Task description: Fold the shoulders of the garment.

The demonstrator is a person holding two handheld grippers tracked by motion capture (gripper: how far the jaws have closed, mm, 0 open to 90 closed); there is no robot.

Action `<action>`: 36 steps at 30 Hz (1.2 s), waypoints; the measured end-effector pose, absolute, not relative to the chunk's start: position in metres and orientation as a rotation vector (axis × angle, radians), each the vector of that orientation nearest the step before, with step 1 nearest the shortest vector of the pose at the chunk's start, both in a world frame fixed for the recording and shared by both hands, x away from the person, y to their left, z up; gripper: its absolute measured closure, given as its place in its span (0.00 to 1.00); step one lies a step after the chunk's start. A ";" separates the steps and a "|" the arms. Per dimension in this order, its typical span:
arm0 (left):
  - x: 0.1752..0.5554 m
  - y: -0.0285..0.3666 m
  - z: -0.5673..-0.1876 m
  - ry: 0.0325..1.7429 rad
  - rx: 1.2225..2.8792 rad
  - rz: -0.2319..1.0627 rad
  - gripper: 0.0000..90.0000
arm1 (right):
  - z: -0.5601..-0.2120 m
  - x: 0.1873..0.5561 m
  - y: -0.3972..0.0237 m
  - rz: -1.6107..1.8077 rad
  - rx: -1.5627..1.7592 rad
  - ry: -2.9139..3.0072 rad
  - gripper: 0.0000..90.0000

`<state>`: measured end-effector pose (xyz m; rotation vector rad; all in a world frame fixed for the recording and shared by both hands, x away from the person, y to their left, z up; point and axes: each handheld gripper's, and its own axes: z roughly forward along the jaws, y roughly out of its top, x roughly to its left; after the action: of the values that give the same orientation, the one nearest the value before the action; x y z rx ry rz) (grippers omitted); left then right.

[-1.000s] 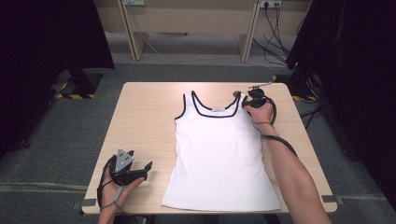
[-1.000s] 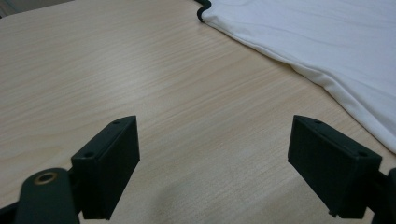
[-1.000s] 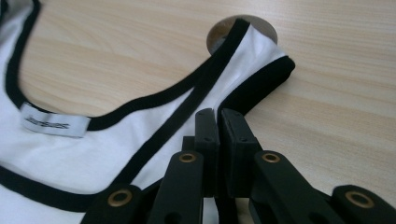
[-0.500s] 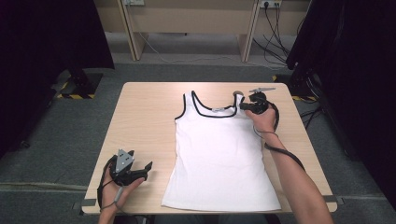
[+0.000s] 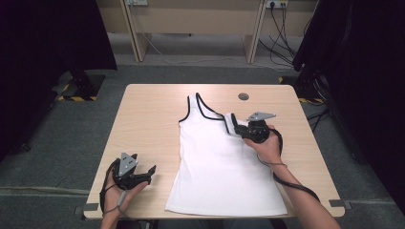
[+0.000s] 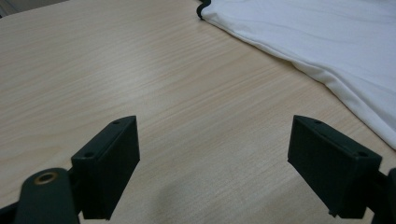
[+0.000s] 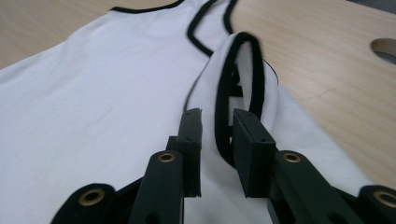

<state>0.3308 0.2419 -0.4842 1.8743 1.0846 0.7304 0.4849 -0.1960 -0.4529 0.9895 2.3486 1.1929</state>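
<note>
Since the earlier frames, the right gripper [image 5: 237,130] has come back from the far edge of the table [image 5: 153,114] toward the person, bringing the tank top's right shoulder strap [image 5: 230,121] with it, so that the strap now lies folded over onto the chest of the white tank top [image 5: 219,167]; its jaws have just been opening, with the strap between them.

Taking the tank top as the landmark and going from left to right: well to its left, near the table's front left corner, the left gripper [image 5: 148,172] rests in the person's left hand [image 5: 125,188]. In the left gripper view its jaws stand wide apart over bare wood with nothing between them, and the garment's side hem [image 6: 327,70] lies off to one side, not touching them.

The tank top itself lies flat at the middle of the table, neck away from the person, hem at the near edge. Its left strap [image 5: 198,102] lies stretched out toward the far edge.

Over its right shoulder area sits the right gripper, held in the person's right hand [image 5: 267,145]. In the right gripper view the black-trimmed strap [image 7: 243,79] stands up as a loop between the jaws, which are only narrowly parted; a small gap shows beside the fabric, so the grip looks slack rather than pinching.

Beyond the tank top's right strap, a round hole [image 5: 243,96] sits in the tabletop.
</note>
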 end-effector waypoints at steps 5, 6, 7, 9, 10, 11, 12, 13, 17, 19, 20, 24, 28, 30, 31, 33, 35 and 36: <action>0.330 0.241 -0.484 1.080 1.877 0.735 0.18 | -0.447 0.477 -0.201 1.257 0.961 2.369 0.67; 0.331 0.241 -0.484 1.080 1.879 0.734 0.18 | -0.444 0.477 -0.202 1.282 0.970 2.362 0.66; 0.331 0.241 -0.484 1.080 1.881 0.735 0.18 | -0.440 0.478 -0.201 1.302 0.974 2.356 0.65; 0.331 0.241 -0.484 1.080 1.880 0.735 0.18 | -0.436 0.479 -0.199 1.323 0.965 2.359 0.64; 0.330 0.241 -0.484 1.080 1.878 0.735 0.18 | -0.435 0.479 -0.196 1.320 0.951 2.372 0.64; 0.330 0.242 -0.484 1.081 1.876 0.735 0.18 | -0.435 0.478 -0.192 1.306 0.937 2.389 0.64; 0.331 0.242 -0.484 1.082 1.875 0.733 0.18 | -0.436 0.477 -0.188 1.294 0.923 2.413 0.64; 0.331 0.242 -0.484 1.082 1.875 0.733 0.18 | -0.439 0.475 -0.182 1.276 0.889 2.457 0.64; 0.331 0.241 -0.484 1.077 1.885 0.736 0.18 | -0.451 0.465 -0.168 1.187 0.804 2.557 0.63; 0.330 0.241 -0.484 1.075 1.885 0.739 0.18 | -0.456 0.461 -0.164 1.126 0.767 2.581 0.63; 0.330 0.241 -0.484 1.073 1.886 0.739 0.18 | -0.457 0.459 -0.163 1.115 0.755 2.587 0.63; 0.330 0.241 -0.484 1.072 1.887 0.741 0.18 | -0.462 0.456 -0.160 1.008 0.721 2.594 0.73; 0.330 0.241 -0.484 1.072 1.886 0.740 0.18 | -0.466 0.454 -0.160 0.974 0.739 2.595 0.87; 0.330 0.241 -0.484 1.071 1.883 0.740 0.18 | -0.463 0.454 -0.163 0.989 0.752 2.586 0.91; 0.330 0.241 -0.484 1.071 1.882 0.741 0.18 | -0.461 0.454 -0.165 0.996 0.757 2.578 0.91; 0.330 0.241 -0.484 1.071 1.884 0.741 0.18 | -0.455 0.454 -0.168 0.994 0.750 2.571 0.92; 0.330 0.241 -0.484 1.070 1.884 0.742 0.18 | -0.448 0.454 -0.173 0.979 0.738 2.569 0.92; 0.330 0.241 -0.484 1.069 1.884 0.741 0.18 | -0.445 0.454 -0.175 0.966 0.731 2.569 0.92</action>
<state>0.3297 0.2408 -0.4841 1.8841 1.0694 0.7411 0.4542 -0.1748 -0.4452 0.7313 2.5694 0.9664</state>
